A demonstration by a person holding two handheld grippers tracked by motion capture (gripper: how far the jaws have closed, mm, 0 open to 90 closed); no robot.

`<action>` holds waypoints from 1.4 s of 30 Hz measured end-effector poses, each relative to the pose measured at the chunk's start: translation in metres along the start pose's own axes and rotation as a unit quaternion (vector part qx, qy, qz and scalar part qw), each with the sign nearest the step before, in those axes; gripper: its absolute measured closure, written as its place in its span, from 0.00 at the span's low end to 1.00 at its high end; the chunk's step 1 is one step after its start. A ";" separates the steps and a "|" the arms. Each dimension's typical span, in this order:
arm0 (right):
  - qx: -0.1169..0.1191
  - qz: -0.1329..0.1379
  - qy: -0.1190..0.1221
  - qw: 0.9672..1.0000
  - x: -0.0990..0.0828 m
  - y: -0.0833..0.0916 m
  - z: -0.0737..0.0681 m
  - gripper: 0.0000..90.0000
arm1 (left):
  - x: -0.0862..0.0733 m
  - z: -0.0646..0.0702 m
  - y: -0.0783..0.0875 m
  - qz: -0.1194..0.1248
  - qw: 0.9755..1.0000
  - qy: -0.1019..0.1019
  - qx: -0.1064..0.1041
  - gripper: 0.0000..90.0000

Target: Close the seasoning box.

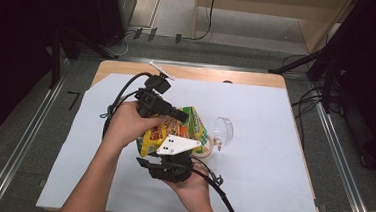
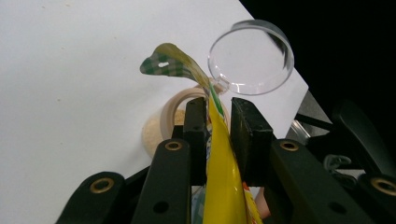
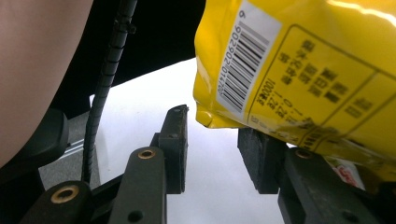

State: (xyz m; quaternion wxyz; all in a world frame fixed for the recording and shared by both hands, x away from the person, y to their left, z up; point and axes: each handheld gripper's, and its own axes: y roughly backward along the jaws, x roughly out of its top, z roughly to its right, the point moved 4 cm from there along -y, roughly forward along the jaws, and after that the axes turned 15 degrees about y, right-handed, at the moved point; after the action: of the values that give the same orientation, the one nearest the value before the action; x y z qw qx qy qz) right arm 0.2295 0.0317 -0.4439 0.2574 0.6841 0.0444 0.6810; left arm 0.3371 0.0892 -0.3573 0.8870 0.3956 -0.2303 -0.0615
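A yellow snack bag [image 1: 174,131] hangs tilted over the middle of the white-covered table [image 1: 271,182]. My left gripper [image 1: 179,115] reaches in from the upper left and is shut on the bag [image 2: 224,177], whose green-checked top seam [image 2: 170,63] sticks out past the jaws of the left gripper [image 2: 217,105]. My right gripper [image 1: 177,158] sits just below the bag on the near side. In the right gripper view, the right gripper [image 3: 215,123] is open. The bag's barcoded bottom corner [image 3: 243,70] rests over one pad, and nothing is pinched.
A round cream container [image 1: 204,148] stands under the bag's right end [image 2: 170,112]. A clear round lid [image 1: 223,131] stands tipped up beside it [image 2: 252,56]. Cables trail from both grippers. Bare wood shows at the table's far edge [image 1: 203,74]. Dark stands and floor surround the table.
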 end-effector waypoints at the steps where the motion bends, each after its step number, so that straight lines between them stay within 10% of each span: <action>1: 0.000 0.000 0.004 1.000 0.000 0.000 0.000 0.71 | -0.001 0.000 0.000 -0.001 1.000 -0.001 0.000 0.85; 42: 0.016 -0.057 0.019 0.998 -0.038 -0.024 0.004 0.58 | -0.024 -0.036 0.008 -0.031 0.998 0.023 -0.041 0.95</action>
State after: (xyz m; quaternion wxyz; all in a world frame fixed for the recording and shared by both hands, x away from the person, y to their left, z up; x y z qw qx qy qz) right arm 0.2381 0.0355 -0.4886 0.2839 0.6716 0.0992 0.6771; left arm 0.3321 0.1257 -0.3810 0.9049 0.3676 -0.1949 -0.0895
